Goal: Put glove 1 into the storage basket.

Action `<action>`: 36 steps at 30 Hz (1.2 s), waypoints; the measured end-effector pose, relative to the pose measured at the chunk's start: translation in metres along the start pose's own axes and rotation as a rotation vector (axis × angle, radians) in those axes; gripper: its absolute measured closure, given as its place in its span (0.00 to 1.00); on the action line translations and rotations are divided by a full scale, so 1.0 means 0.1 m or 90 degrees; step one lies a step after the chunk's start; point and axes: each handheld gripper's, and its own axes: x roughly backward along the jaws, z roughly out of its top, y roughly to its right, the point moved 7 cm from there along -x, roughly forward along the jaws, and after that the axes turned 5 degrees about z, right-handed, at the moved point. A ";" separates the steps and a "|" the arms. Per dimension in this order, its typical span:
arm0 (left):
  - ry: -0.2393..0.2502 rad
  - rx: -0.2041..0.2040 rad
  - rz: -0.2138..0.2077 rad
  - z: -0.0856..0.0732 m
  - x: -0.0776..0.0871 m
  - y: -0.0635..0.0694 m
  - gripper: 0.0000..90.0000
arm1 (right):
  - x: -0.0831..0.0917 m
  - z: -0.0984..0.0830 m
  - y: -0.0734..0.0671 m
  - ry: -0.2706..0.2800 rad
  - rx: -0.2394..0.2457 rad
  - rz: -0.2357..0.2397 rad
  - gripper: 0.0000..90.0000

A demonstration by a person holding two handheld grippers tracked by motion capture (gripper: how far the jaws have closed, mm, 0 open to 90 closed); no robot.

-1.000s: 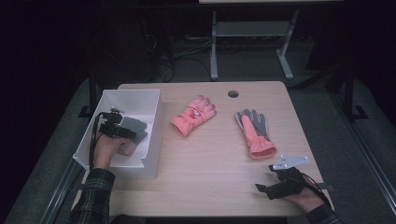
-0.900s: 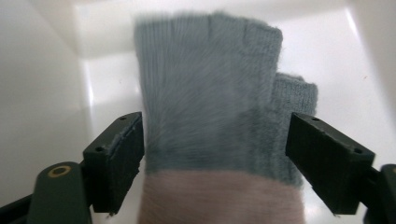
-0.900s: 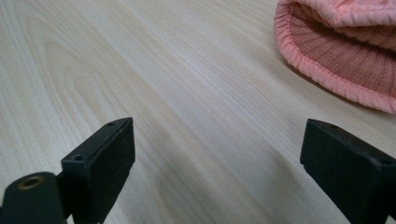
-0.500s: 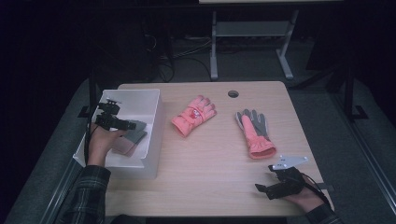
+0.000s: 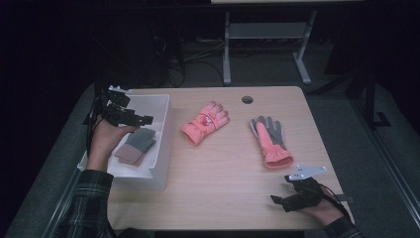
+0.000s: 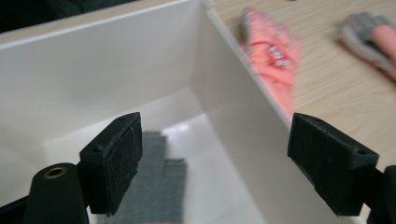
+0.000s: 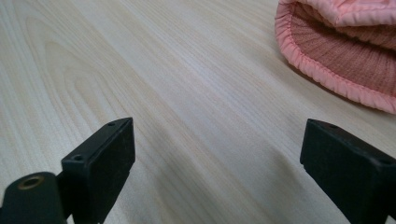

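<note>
A white bin [image 5: 166, 130] stands at the table's left with a grey glove with a mauve cuff [image 5: 136, 145] lying flat inside. My left gripper [image 5: 147, 119] hovers open over the bin's far part, just above that glove. In the left gripper view the jaws [image 6: 215, 154] stand wide apart over the grey glove [image 6: 159, 186], astride the bin wall [image 6: 233, 93]. A pink glove [image 5: 205, 121] lies mid-table. A pink-and-grey glove [image 5: 270, 140] lies palm up to its right. My right gripper [image 5: 276, 201] rests open near the front edge, and its cuff [image 7: 341, 51] is ahead of the gripper [image 7: 219, 163].
The wooden table [image 5: 218, 178] has a round cable hole [image 5: 247, 99] at the back. A metal stand [image 5: 267, 34] and cables sit on the dark floor behind. The pink glove [image 6: 275, 51] lies just outside the bin wall.
My left gripper has lifted and drawn back toward the bin's far left, and the grey glove now lies uncovered on the bin floor. The right gripper has stayed put.
</note>
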 end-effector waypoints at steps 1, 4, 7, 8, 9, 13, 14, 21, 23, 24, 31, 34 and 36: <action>0.006 -0.008 -0.012 0.03 0.01 0.07 0.19 | 0.00 0.00 0.00 0.000 0.000 0.000 0.11; 0.014 -0.025 -0.031 0.07 0.04 0.20 0.18 | 0.00 0.00 0.00 0.000 0.001 0.000 0.11; 0.024 -0.044 -0.046 0.13 0.06 0.38 0.16 | 0.00 0.00 0.00 0.000 0.000 0.000 0.11; 0.024 -0.044 -0.046 0.13 0.06 0.38 0.16 | 0.00 0.00 0.00 0.000 0.000 0.000 0.11; 0.034 -0.054 -0.061 0.17 0.08 0.50 0.16 | 0.00 0.00 0.00 0.000 0.000 0.000 0.11; 0.039 -0.074 -0.074 0.21 0.10 0.68 0.15 | 0.00 0.00 0.00 0.000 0.002 0.000 0.11; 0.039 -0.078 -0.078 0.21 0.10 0.73 0.15 | 0.00 0.00 0.00 0.000 0.002 0.000 0.11; 0.042 -0.122 -0.114 0.22 0.06 1.20 0.14 | 0.02 0.01 -0.01 -0.002 0.000 0.002 0.11; 0.043 -0.126 -0.118 0.21 0.05 1.25 0.14 | 0.02 0.02 -0.02 0.002 -0.003 0.003 0.11; 0.043 -0.131 -0.124 0.21 0.05 1.30 0.14 | 0.02 0.02 -0.02 0.003 -0.005 0.005 0.11; 0.041 -0.160 -0.153 0.12 -0.05 1.65 0.14 | 0.03 0.02 -0.04 -0.001 -0.006 0.022 0.11; 0.042 -0.164 -0.158 0.09 -0.09 1.71 0.14 | 0.03 0.02 -0.05 -0.001 -0.006 0.023 0.11; 0.042 -0.163 -0.160 0.04 -0.14 1.77 0.14 | 0.03 0.02 -0.05 -0.002 -0.005 0.026 0.11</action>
